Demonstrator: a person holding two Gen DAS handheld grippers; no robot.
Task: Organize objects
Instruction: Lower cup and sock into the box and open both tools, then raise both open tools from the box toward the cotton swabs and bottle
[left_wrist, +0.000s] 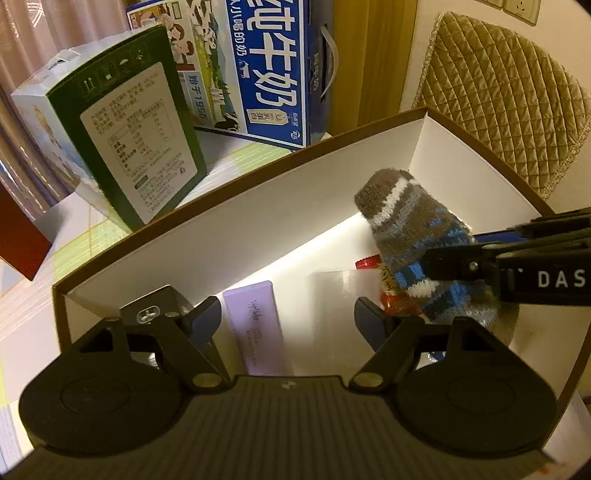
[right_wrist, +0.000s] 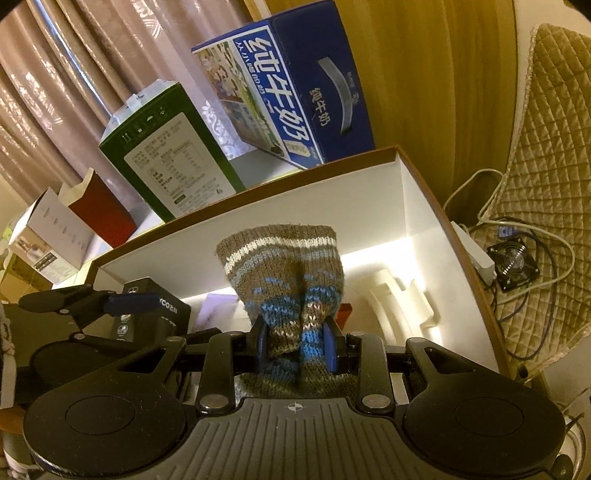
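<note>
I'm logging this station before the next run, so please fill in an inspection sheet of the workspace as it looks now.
Surface: light checked tablecloth, partly covered by boxes.
Job's things: knitted sock held over the open white-lined box; inside lie a lilac carton, a red-capped sachet and a small black box.
Clutter: green carton, blue milk carton, red box.
Grippers: right gripper shut on the sock; left gripper open, jaws empty over the box.
Cables: loose cables beside a small fan.
Surroundings: curtain, quilted cover, wall socket.
</note>
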